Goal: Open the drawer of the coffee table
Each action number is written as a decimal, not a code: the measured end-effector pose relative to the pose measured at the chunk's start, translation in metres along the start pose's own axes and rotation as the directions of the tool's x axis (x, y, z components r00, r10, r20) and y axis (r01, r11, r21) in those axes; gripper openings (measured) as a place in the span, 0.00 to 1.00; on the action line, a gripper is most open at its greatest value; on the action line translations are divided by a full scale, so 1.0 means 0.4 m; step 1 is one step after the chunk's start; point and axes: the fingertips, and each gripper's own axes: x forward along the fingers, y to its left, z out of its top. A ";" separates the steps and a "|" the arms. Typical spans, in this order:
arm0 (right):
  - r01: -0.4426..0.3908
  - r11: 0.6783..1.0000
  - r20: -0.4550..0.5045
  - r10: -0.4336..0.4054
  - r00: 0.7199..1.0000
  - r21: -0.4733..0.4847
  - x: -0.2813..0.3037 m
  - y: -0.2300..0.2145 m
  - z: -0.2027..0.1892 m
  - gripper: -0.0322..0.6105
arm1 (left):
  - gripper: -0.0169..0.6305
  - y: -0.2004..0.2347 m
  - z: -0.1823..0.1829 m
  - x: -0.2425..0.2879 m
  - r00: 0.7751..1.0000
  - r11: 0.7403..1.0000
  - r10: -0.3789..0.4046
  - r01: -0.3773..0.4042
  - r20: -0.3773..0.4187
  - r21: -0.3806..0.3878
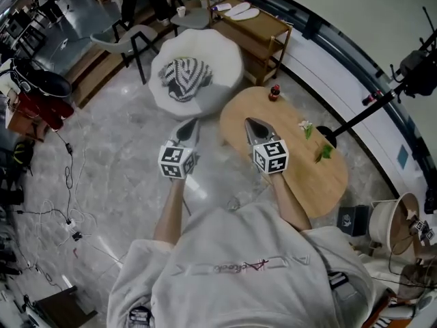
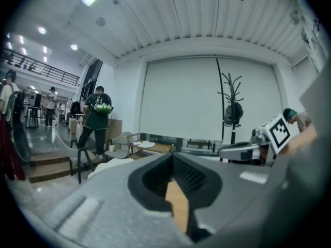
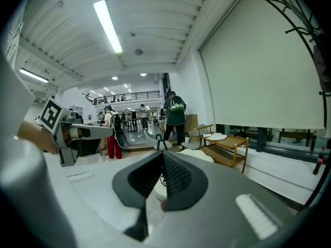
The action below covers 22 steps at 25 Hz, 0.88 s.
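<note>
Seen from above, a person stands over an oval wooden coffee table (image 1: 300, 176) on a glossy stone floor (image 1: 123, 162), holding both tools out in front. The left gripper (image 1: 186, 132) hangs over the floor just off the table's left end. The right gripper (image 1: 256, 130) hangs above the tabletop near that same end. Each gripper's own view shows its jaws pressed together with nothing pinched between them. The drawer shows in no view, since only the tabletop faces the camera, so which side it opens from cannot be told. A small bottle (image 1: 274, 92) stands at the table's far edge and two green sprigs (image 1: 305, 127) lie near its middle. A white pouf (image 1: 218, 53) carrying a striped cushion (image 1: 184, 77) sits just beyond the left end. Likely risks: closed jaws cannot take a handle until spread, a hard pull may slide the table on the smooth floor, and a jolt could topple the bottle.
</note>
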 end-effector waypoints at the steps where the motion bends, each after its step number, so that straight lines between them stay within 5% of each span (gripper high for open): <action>1: -0.006 1.000 -0.001 0.006 1.000 -0.002 0.014 -0.002 0.003 0.06 | 0.02 0.010 -0.001 0.007 1.000 1.000 0.006 -0.006 -0.002 -0.003; 12: 0.009 1.000 -0.045 -0.009 0.999 -0.008 0.137 -0.027 -0.001 0.06 | 0.02 0.123 -0.031 0.080 1.000 0.999 -0.002 0.001 -0.029 -0.041; 22: 0.235 0.972 -0.033 -0.235 0.971 0.021 0.198 -0.171 0.031 0.06 | 0.02 0.146 0.024 0.336 0.967 0.968 -0.253 0.253 -0.017 -0.002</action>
